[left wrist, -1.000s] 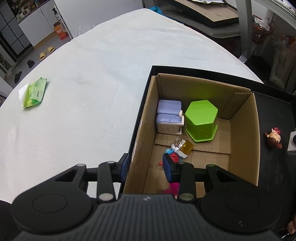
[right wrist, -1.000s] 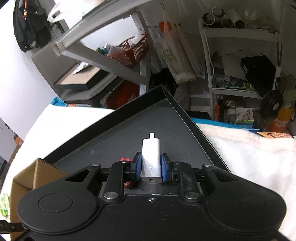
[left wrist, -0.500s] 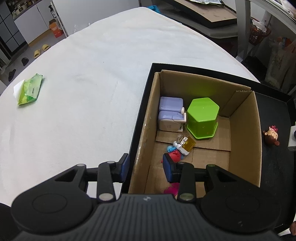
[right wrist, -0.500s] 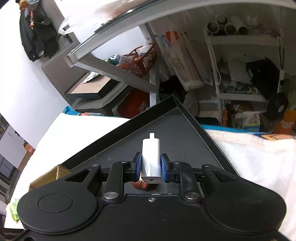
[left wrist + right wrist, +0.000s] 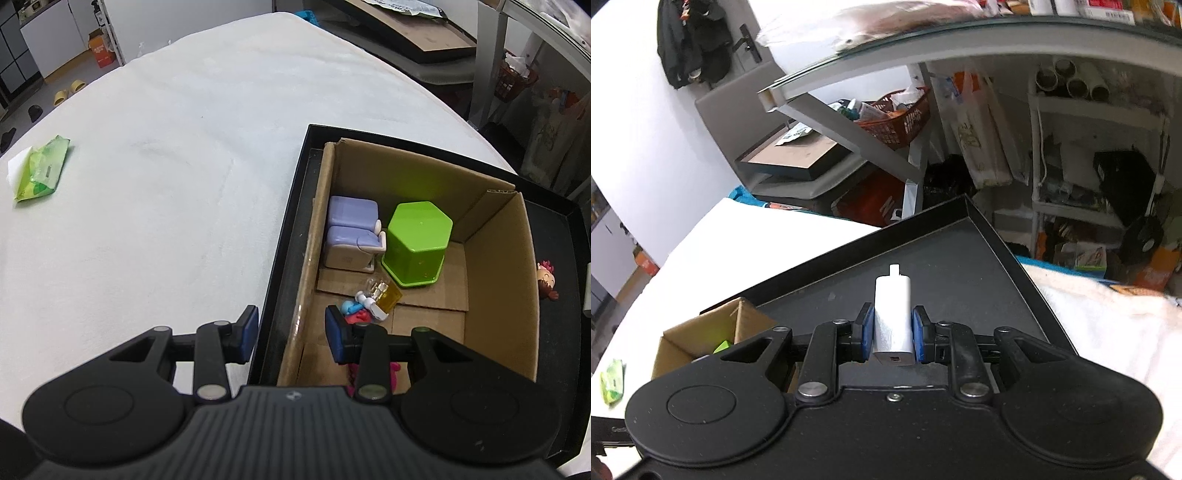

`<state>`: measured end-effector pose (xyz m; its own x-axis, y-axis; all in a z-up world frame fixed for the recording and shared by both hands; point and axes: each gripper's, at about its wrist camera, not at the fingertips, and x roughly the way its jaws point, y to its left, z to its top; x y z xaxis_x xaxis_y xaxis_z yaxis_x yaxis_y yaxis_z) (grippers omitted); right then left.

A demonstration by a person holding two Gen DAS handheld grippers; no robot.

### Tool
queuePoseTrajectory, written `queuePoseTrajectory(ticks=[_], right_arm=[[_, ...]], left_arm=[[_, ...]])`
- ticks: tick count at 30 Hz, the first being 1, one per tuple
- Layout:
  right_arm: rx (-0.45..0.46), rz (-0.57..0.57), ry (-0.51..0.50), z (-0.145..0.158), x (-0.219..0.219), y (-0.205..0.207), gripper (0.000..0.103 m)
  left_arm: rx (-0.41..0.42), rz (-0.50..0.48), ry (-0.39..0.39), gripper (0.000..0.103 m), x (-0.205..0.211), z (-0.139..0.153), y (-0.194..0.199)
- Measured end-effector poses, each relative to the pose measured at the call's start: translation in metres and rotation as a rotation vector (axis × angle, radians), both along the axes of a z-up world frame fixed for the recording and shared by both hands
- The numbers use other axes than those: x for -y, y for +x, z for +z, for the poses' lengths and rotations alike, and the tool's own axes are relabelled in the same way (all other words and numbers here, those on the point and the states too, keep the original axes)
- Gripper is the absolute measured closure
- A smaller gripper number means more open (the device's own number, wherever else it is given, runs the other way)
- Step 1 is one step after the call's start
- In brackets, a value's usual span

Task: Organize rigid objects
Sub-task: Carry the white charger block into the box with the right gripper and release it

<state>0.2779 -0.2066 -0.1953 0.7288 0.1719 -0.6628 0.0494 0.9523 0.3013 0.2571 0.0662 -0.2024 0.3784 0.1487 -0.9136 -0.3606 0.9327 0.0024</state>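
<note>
My right gripper (image 5: 892, 332) is shut on a white charger plug (image 5: 892, 314) and holds it above the black tray (image 5: 960, 266). The cardboard box (image 5: 495, 266) stands in the black tray (image 5: 291, 236) and holds a green hexagonal container (image 5: 417, 243), a purple-and-white case (image 5: 351, 236), a small yellow bottle (image 5: 384, 293) and small colored toys (image 5: 354, 312). The box also shows in the right wrist view (image 5: 698, 336). My left gripper (image 5: 291, 334) is open and empty, straddling the box's near left wall. A small doll figure (image 5: 546, 280) lies on the tray right of the box.
A green wipes packet (image 5: 40, 170) lies on the white tablecloth (image 5: 147, 184) at the far left, and shows in the right wrist view (image 5: 613, 380). Shelves, a red basket (image 5: 894, 114) and clutter stand beyond the table.
My right gripper has lifted the charger plug and swung left, bringing the box into view. My left gripper has hardly moved.
</note>
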Motion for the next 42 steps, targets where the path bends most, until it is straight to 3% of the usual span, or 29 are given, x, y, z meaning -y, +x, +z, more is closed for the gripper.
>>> queuePoseTrajectory(ticks=[7,19,32,38,42], right_arm=[[0.013,0.029,-0.069,0.015,-0.029,-0.008,0.082],[0.037,0.043,-0.194,0.031,-0.068,-0.013,0.082],[0.063,0.095,-0.265,0.038,-0.114,-0.012,0.082],[0.060,0.130,-0.277,0.034,-0.134,-0.010,0.082],[0.068,0.152,-0.292,0.033,-0.147,-0.011,0.081]], left_arm=[[0.024,-0.053,-0.044,0.065,-0.006,-0.016,0.001],[0.045,-0.039,-0.142,0.065,-0.020,-0.029,-0.001],[0.075,-0.023,-0.215,0.066,-0.035,-0.029,-0.008],[0.084,0.016,-0.272,0.080,-0.043,-0.034,-0.010],[0.098,0.016,-0.291,0.081,-0.044,-0.031,-0.012]])
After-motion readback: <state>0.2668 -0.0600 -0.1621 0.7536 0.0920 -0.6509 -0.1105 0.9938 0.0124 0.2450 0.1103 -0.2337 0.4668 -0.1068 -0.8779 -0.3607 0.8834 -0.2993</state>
